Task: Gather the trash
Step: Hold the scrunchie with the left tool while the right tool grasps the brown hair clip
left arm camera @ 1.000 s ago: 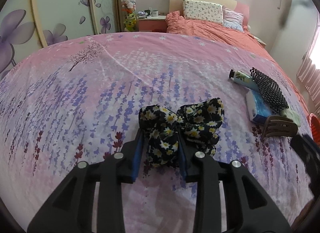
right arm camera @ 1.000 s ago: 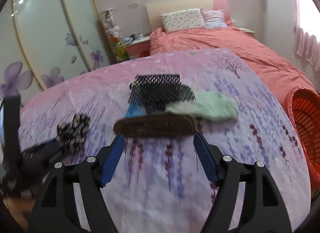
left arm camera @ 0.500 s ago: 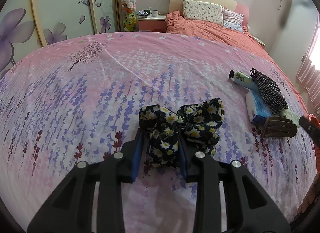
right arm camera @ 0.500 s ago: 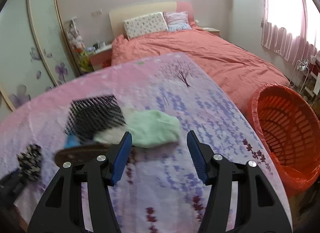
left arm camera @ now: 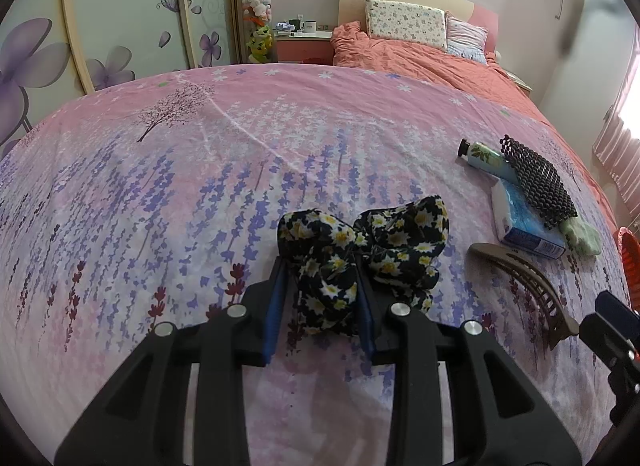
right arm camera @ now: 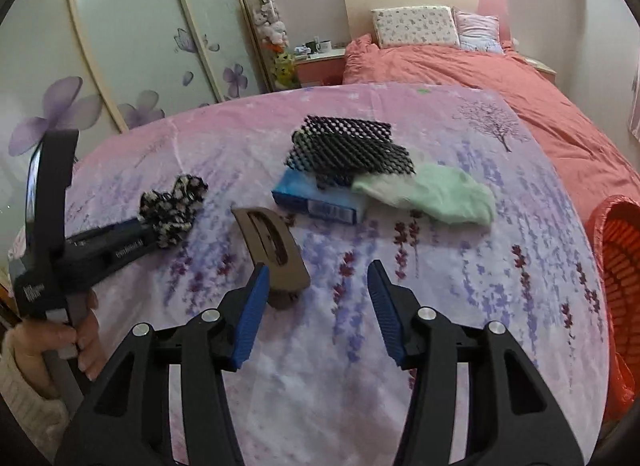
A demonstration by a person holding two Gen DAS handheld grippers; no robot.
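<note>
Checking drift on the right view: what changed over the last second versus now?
The right gripper swung out toward the orange basket, then came back to the brown hair clip; its jaws are closing with nothing between them. Unchanged: the left gripper stays shut on the floral scrunchie; other items unmoved.
</note>
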